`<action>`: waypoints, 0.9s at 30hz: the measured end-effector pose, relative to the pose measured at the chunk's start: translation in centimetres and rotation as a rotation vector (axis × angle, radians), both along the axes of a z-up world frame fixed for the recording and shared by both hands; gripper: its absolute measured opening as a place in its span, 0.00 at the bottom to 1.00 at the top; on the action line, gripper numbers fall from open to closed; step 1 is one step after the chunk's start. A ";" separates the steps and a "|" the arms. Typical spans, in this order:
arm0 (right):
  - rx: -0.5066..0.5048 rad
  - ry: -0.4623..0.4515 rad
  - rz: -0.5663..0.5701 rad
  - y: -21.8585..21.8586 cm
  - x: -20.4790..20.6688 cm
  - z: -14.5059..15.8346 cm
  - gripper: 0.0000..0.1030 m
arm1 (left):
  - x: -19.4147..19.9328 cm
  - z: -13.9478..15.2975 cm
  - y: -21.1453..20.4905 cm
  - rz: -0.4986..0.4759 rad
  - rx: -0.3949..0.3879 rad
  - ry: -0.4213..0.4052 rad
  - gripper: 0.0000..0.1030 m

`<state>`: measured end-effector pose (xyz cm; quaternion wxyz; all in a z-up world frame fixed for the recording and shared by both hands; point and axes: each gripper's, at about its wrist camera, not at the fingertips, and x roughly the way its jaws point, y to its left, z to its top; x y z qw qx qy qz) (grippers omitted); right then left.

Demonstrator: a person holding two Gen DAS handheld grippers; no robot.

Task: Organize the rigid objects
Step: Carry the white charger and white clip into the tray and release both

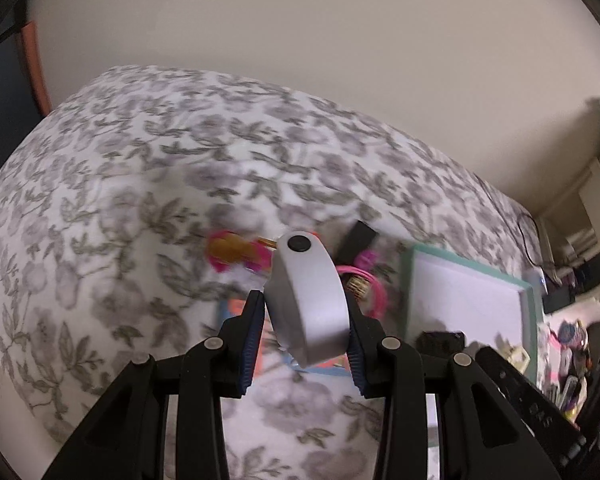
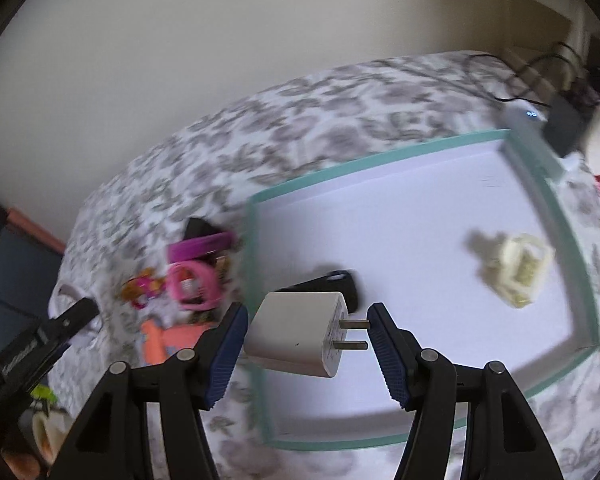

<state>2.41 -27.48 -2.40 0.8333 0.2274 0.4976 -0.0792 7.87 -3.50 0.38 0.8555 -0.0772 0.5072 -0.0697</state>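
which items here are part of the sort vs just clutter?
Job:
left tool, shut on silver device
right tool, shut on white charger
teal-rimmed tray
pink bracelets

Lying about:
black cable
dark box

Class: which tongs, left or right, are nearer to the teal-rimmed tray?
Right. The right tongs, holding a white charger, hang over the teal-rimmed tray's near corner. The left tongs, gripping a grey device, hang over the floral bedspread beside it.

Soft daylight, motion blur, fisheye edges.
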 end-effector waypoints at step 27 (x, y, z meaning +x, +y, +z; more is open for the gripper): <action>-0.025 0.082 -0.216 -9.7 -3.5 -2.8 0.63 | -4.5 -6.2 -16.3 -0.437 0.158 0.138 0.39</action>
